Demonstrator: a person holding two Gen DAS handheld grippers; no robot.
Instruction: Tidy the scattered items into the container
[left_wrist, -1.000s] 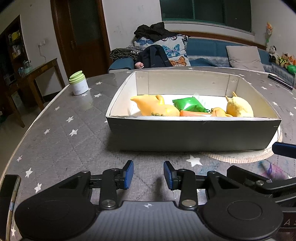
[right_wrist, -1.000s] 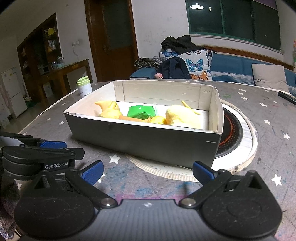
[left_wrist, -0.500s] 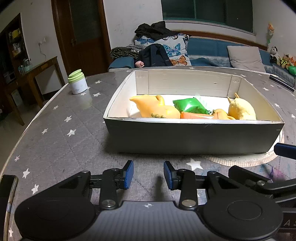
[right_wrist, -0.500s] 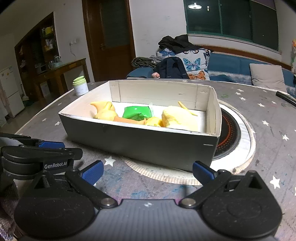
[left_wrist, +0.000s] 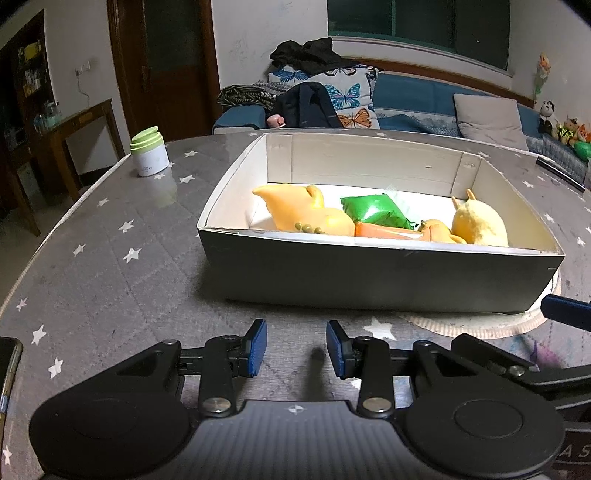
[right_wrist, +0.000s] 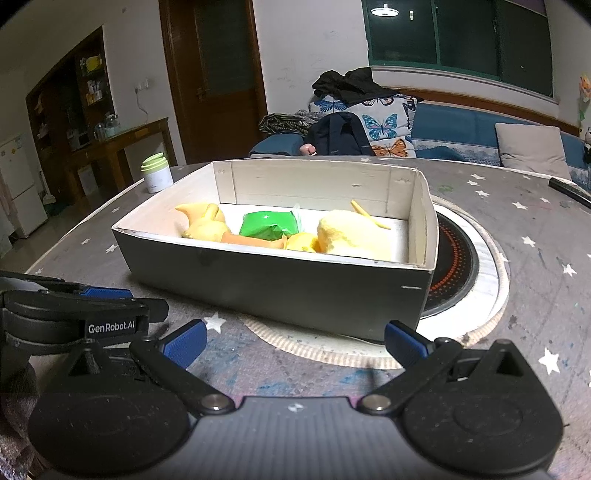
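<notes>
A dark cardboard box (left_wrist: 369, 273) with a white inside stands on the starred grey table. In it lie an orange-yellow soft toy (left_wrist: 303, 214), a green packet (left_wrist: 373, 210), a flat orange item (left_wrist: 384, 232) and a yellow plush (left_wrist: 480, 225). My left gripper (left_wrist: 295, 343) hovers just before the box's front wall; its jaws are closing a little with nothing between them. My right gripper (right_wrist: 295, 338) stands wide open and empty in front of the box (right_wrist: 277, 284), towards its right end.
A white jar with a green lid (left_wrist: 149, 151) sits at the table's far left. A phone (left_wrist: 9, 365) lies at the near left edge. A round cooker plate on a mat (right_wrist: 454, 258) sits under the box's right end. A dark remote (right_wrist: 569, 186) lies far right.
Both views have drifted only slightly. The box and its contents lie as before, and neither gripper has taken hold of anything.
</notes>
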